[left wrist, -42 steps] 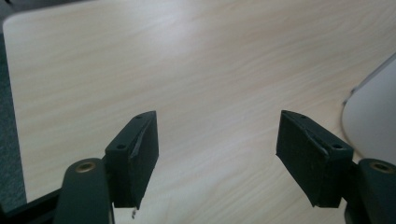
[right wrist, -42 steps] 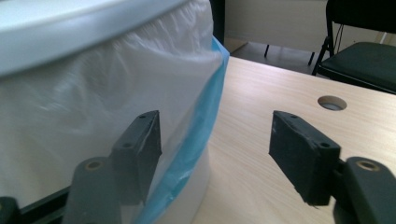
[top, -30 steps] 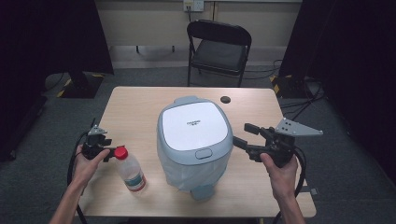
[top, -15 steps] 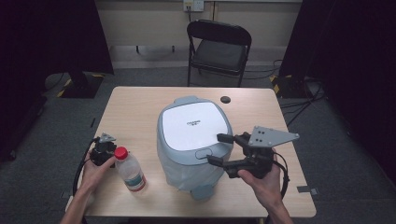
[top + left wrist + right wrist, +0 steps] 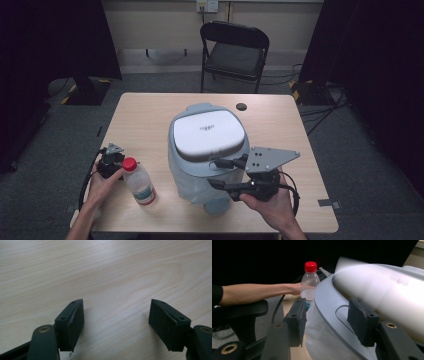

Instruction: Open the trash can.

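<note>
Dim grey floor and dark curtains surround a pale wooden table (image 5: 150, 115) in the high view, with a black folding chair (image 5: 234, 52) at upper centre and a small black disc (image 5: 242, 106) near the table's far edge. A grey bin (image 5: 207, 132) with a white lid and a clear liner stands mid-frame. At lower right, the right gripper (image 5: 214, 173) lies level against the bin's front. One jaw is above the lid's lip and one below, probably placed there to lift the lid or work its catch. At lower left, the left gripper (image 5: 107, 162) rests low beside a clear bottle (image 5: 139, 181) with a red cap. The bottle stands upright just left of the bin, and it looks parked within reach until the bin is open.

In the left gripper view, the wood grain of the table runs across the whole frame. The jaws stand wide apart at the bottom of the frame with nothing between them, so this hand appears to be waiting.

In the right gripper view, the bin's grey rim (image 5: 324, 297) curves between the two black jaws at lower centre. The jaws are closed in as far as the rim allows, so I judge this a grip on the rim. The white lid (image 5: 387, 287) blurs across the upper right. The liner (image 5: 322, 340) hangs below the rim. The bottle stands at upper centre behind the rim, and a forearm (image 5: 257, 292) reaches in from the left toward it.
</note>
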Demonstrator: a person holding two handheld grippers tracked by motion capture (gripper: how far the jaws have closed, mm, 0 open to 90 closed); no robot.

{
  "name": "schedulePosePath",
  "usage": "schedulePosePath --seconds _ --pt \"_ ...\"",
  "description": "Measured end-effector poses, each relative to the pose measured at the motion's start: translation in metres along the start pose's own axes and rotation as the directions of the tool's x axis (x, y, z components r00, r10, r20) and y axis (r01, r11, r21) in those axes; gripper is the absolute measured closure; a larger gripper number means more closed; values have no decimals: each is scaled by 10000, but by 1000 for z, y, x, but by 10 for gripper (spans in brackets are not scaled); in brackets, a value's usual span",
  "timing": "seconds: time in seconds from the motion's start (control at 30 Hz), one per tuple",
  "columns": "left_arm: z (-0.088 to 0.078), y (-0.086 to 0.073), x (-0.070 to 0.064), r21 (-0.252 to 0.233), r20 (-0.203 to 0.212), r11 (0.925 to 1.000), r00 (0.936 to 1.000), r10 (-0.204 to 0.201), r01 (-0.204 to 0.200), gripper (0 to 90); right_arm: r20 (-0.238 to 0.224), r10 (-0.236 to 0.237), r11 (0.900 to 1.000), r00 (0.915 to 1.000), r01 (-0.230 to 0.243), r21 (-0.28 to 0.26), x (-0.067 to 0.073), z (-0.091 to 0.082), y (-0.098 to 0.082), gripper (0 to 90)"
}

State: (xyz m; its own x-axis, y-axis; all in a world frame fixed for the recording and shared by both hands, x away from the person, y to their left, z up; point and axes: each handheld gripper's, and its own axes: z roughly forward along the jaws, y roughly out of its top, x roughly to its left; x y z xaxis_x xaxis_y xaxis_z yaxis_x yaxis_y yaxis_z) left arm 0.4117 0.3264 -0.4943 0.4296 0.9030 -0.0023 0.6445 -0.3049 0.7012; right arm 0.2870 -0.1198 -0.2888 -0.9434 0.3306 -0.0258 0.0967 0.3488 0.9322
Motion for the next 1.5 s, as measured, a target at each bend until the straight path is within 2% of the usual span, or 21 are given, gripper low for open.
schedulePosePath --seconds 0.07,0.2,0.37,0.4,0.47,0.53,0.6,0.63,0.73,0.83,0.93,1.07,1.13,1.2,1.23,1.3,1.37,1.4,1.43,1.47,1.5 --pt "0 0 0 -22 24 10000 10000 -32 32 282 36 -44 10000 10000 44 -5 0 0 0 491" --pt "0 0 0 -42 22 10000 10000 -10 10 282 -473 144 9997 9988 -154 -213 -2 2 -3 519" --pt "0 -1 0 -84 -14 10000 10000 -3 3 282 -403 513 9969 9979 -536 -579 -10 -1 -5 438" --pt "0 -1 0 -97 -4 9999 10000 -44 44 282 -327 560 9963 9979 -579 -633 -12 -2 -5 423" --pt "0 -2 0 -122 -6 9999 10000 -20 20 282 206 680 9959 9975 -667 -619 -18 -6 -6 366" --pt "0 -3 0 -224 0 9997 10000 -64 64 282 531 863 9940 9949 -824 -718 -25 -9 -8 298" --pt "0 -4 0 -300 40 9995 10000 -82 83 279 1196 1194 9905 9856 -1100 -824 -37 -15 -13 203" --pt "0 -4 0 -311 21 9995 10000 -16 17 279 1196 1194 9905 9856 -1100 -824 -37 -15 -13 203" --pt "0 -4 0 -330 23 9995 10000 -3 4 278 1608 1554 9834 9747 -1372 -1188 -52 -23 -20 169" --pt "0 -5 0 -411 18 9992 10000 -32 33 277 2246 1812 9787 9575 -1532 -1365 -66 -31 -26 134" --pt "0 -5 -1 -414 2 9991 10000 -34 34 276 2533 2352 9662 9384 -1973 -1662 -83 -37 -35 135" --pt "0 -6 -1 -463 -23 9989 10000 -19 18 276 3289 2947 9512 8972 -2426 -1906 -104 -45 -49 135" --pt "0 -7 0 -518 -20 9986 10000 62 -63 275 3895 3058 9513 8688 -2621 -1621 -115 -46 -58 135" --pt "0 -8 0 -608 42 9982 10000 -14 16 274 4178 3493 9370 8387 -3080 -1651 -126 -47 -71 135" --pt "0 -9 0 -632 94 9980 10000 27 -21 274 4342 3598 9329 8258 -3244 -1562 -130 -47 -78 135" --pt "0 -10 0 -716 71 9974 10000 69 -64 274 4863 3656 9276 7937 -3535 -1205 -137 -44 -93 135" --pt "0 -9 0 -677 65 9977 10000 40 -36 274 5182 3634 9231 7742 -3744 -880 -140 -38 -109 136" --pt "0 -9 -1 -627 50 9980 10000 -2 5 274 5302 3446 9185 7747 -3948 -202 -140 -28 -128 137" --pt "0 -9 -1 -608 49 9981 10000 -18 21 274 5302 3446 9185 7747 -3948 -202 -140 -28 -128 137" --pt "0 -8 -1 -596 49 9982 10000 -16 19 274 5298 3515 9077 7719 -4195 90 -138 -23 -143 140" --pt "-1 -9 -1 -607 36 9981 10000 42 -40 274 5298 3515 9077 7719 -4195 90 -138 -23 -143 140"
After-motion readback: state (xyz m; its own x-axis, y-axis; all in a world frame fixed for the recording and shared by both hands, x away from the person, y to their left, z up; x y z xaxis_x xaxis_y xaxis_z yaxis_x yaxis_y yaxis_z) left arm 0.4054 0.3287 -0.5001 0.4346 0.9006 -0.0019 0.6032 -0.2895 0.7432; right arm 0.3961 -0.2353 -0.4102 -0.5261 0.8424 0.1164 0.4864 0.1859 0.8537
